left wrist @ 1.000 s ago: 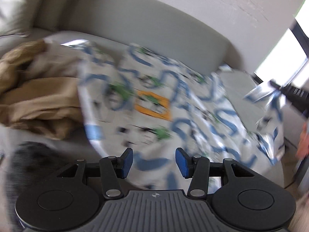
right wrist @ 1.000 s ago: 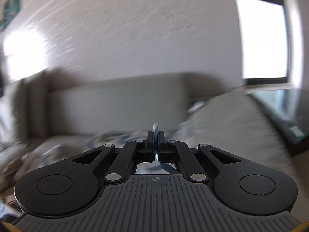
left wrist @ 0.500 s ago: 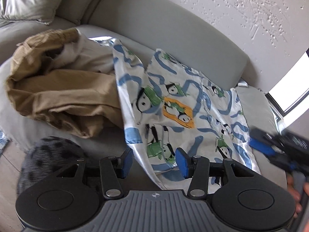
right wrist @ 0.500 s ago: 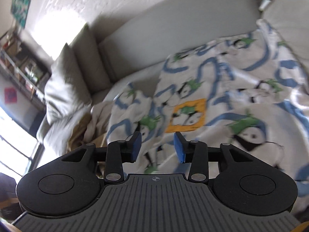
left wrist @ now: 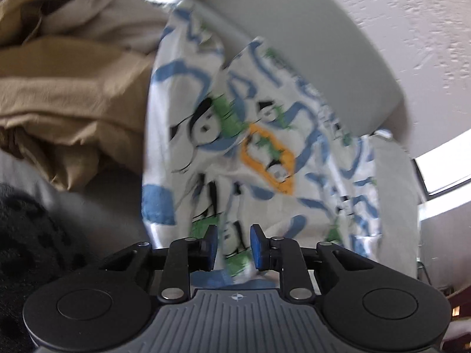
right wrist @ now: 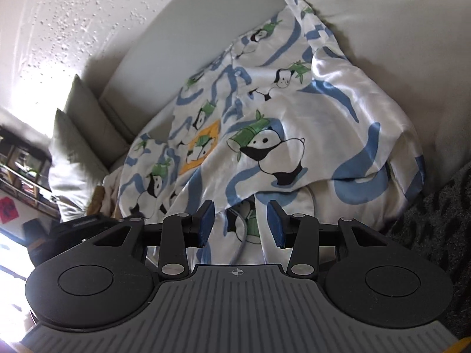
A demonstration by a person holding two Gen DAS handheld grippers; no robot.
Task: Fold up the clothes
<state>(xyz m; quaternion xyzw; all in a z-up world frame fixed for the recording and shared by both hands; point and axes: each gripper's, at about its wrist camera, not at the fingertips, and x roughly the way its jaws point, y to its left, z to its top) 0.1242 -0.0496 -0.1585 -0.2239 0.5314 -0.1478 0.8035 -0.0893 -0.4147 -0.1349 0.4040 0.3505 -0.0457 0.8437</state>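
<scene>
Two grippers over one panda-print garment on the sofa

The left gripper was closing, its narrow jaws around a fold of the garment; the right gripper stood half-spread, holding nothing, garment just ahead.

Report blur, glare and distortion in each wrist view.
Left wrist view: the panda garment and tan clothes are smeared by motion blur, while the left gripper stays sharp; the window is blown out. Right wrist view: sharp, with the garment crisp, sheen on its folds, and glare washing out the left edge. Both views bend at the edges, fisheye style.
</scene>
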